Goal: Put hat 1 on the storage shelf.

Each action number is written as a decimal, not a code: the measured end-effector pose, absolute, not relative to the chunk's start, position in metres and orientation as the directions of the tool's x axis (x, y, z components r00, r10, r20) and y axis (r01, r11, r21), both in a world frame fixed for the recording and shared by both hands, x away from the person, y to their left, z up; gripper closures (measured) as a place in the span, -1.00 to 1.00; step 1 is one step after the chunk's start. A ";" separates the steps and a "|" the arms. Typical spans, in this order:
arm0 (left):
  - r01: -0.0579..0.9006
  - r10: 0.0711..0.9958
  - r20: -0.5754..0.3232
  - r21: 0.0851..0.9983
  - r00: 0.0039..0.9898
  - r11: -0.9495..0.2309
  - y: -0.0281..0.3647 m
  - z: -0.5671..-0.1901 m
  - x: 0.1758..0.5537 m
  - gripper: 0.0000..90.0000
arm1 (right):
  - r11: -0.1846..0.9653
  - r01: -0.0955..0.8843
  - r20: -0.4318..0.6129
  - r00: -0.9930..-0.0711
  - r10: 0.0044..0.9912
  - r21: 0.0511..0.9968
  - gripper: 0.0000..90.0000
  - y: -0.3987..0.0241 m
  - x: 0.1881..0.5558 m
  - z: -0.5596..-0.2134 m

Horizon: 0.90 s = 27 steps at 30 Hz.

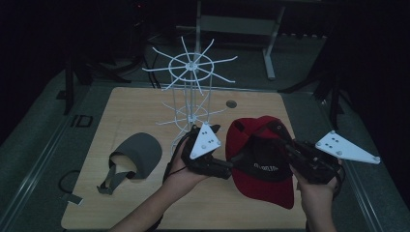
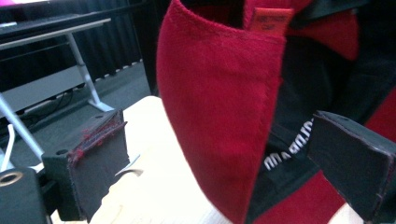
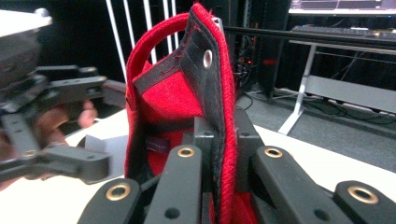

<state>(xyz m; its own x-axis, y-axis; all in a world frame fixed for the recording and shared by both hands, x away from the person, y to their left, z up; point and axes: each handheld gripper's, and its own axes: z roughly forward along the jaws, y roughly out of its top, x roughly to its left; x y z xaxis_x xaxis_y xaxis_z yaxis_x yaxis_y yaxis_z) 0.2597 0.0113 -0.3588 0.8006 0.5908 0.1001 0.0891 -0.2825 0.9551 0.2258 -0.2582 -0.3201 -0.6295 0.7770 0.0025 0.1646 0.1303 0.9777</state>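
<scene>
A red cap (image 1: pixel 263 191) with a black lining is held up over the right half of the wooden table (image 1: pixel 125 108). My right gripper (image 1: pixel 286 145) is shut on it; in the right gripper view the jaws (image 3: pixel 220 135) pinch the cap's (image 3: pixel 173 100) black-edged back rim with a metal snap. My left gripper (image 1: pixel 228 168) reaches in from the left, open. In the left gripper view its pads (image 2: pixel 95 168) stand wide apart, with the cap's red side panel (image 2: pixel 215 93) hanging between them and no pad pressing on it.
A white wire rack (image 1: pixel 191 92) with spoke-like arms stands at the table's middle back, just behind my left hand. A grey cap (image 1: pixel 140 152) with a strap lies on the left part of the table. A small round disc (image 1: pixel 231 104) sits near the back edge.
</scene>
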 end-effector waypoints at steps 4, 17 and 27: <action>0.095 0.595 0.105 0.951 0.797 -0.295 0.005 -0.356 0.266 -0.87 | 0.134 0.160 0.000 -0.643 0.766 0.978 0.88 -0.256 0.224 -0.320; 0.065 0.596 0.145 0.947 0.790 -0.316 -0.003 -0.345 0.265 -0.17 | 0.143 0.140 -0.004 -0.701 0.713 0.980 0.88 -0.248 0.221 -0.321; 0.073 0.624 0.155 0.943 0.766 -0.324 -0.005 -0.343 0.266 0.98 | 0.161 0.152 -0.012 -0.689 0.725 0.975 0.88 -0.243 0.223 -0.332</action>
